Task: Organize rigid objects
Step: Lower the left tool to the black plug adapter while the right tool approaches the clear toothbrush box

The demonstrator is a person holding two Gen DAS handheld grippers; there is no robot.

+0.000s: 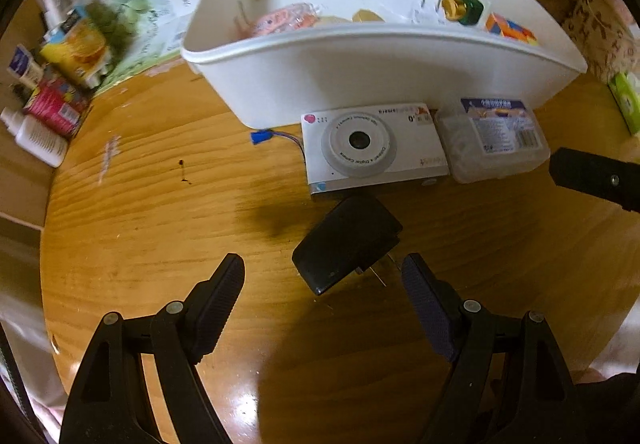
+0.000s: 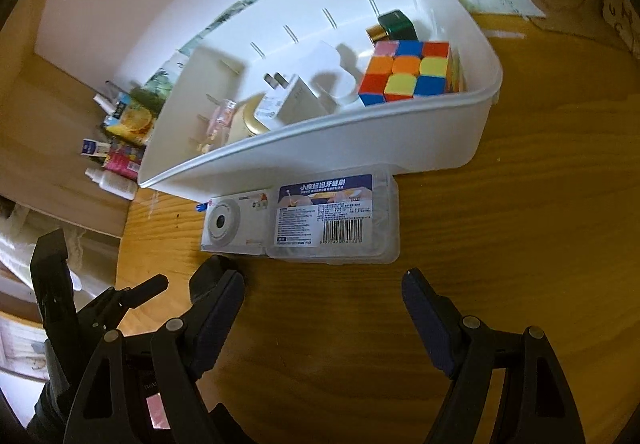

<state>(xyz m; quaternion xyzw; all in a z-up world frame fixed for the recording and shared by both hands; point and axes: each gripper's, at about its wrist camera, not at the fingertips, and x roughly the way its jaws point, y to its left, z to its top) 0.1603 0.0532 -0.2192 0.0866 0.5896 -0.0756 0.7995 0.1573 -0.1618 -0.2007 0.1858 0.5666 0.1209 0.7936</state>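
A black plastic wall charger (image 1: pixel 347 242) with its metal prongs pointing right lies on the glossy wooden surface (image 1: pixel 160 204), just ahead of the left gripper (image 1: pixel 323 274), whose jaws stand wide with nothing between them but bare wood. Just beyond the charger, a flat white toy digital camera with a round grey lens ring (image 1: pixel 370 146) rests on the surface, its far edge against the near wall of a large white plastic storage bin (image 1: pixel 360 72). Touching the camera's right side is a clear plastic box with a blue printed label and barcode (image 2: pixel 334 218), which also sits against the bin wall. The right gripper (image 2: pixel 323 282) hovers near this box, its jaws likewise spread wide and empty, the box lying just ahead of its fingertips. Inside the bin are a multicoloured puzzle cube (image 2: pixel 406 72) at the right end, a dark green bottle with a gold cap (image 2: pixel 394 25) behind it, a white plug adapter (image 2: pixel 288 100) near the middle, and a round gold-lidded container (image 2: pixel 250 120) beside it. A small blue connector with thin wires (image 1: pixel 262 135) lies left of the camera. Further left, a cluster of small bottles and colourful packets (image 1: pixel 60 84) stands at the surface's edge.
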